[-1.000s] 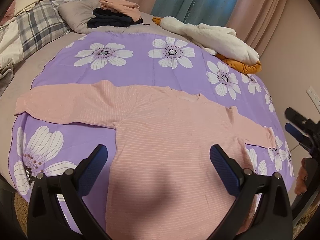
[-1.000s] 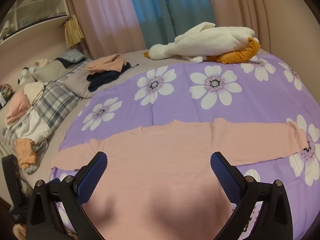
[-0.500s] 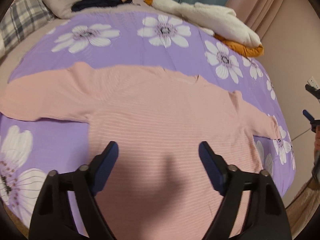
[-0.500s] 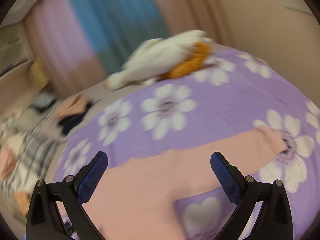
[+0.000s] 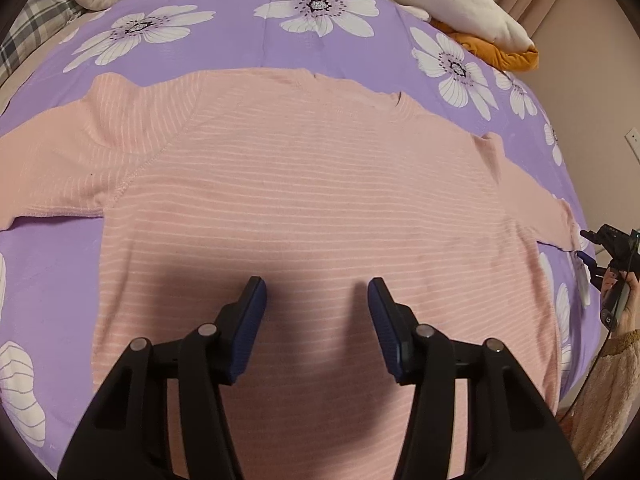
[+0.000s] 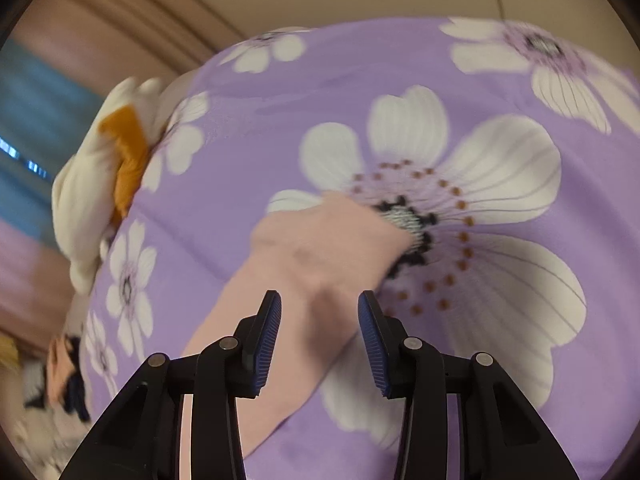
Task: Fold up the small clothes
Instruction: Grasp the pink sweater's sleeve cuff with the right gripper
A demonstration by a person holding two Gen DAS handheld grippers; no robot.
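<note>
While half-spread (jaws just closing), each hand-held gripper (image 5: 316,300) (image 6: 319,312) hovers over the pink top (image 5: 320,184), empty.

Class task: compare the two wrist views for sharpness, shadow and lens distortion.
Left wrist view: sharp, with a dark shadow on the pink top ahead of the left gripper; the fisheye bulges the bedspread. Right wrist view: motion-blurred sleeve and flowers.

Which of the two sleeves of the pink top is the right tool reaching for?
The right tool hovers over the sleeve whose cuff lies on the centre of a big white flower. The other sleeve lies far across, on plain purple.
</note>
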